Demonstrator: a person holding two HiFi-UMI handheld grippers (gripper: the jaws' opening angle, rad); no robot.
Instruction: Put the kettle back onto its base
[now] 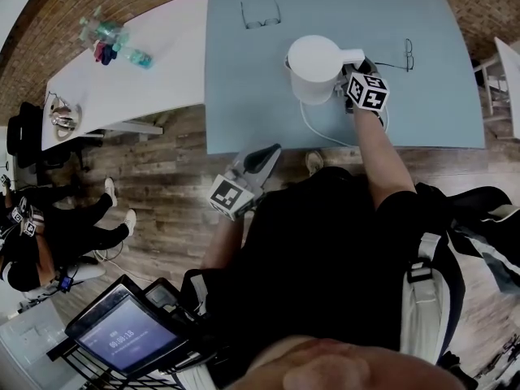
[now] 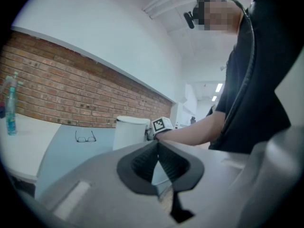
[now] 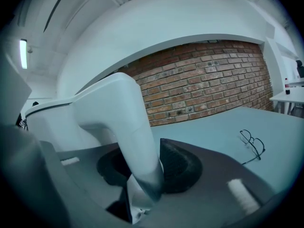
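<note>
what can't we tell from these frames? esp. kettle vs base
- Base: in the head view the kettle and right gripper cover it, so seated or not cannot be told.
- Kettle bottom: in the left gripper view the left gripper body hides it. In the right gripper view the handle between the fingers blocks it.
- Cord end: head view, vanishes at the kettle's edge.
- Screen text: head view, too small.

White kettle point(image 1: 315, 67) — pale blue table point(image 1: 244, 96) — red brick wall point(image 2: 71, 99).

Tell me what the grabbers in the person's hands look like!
The left gripper and right gripper are grey, with black ribbed pads. Each carries a cube of black-and-white square markers. The person wears a black short-sleeved top.
</note>
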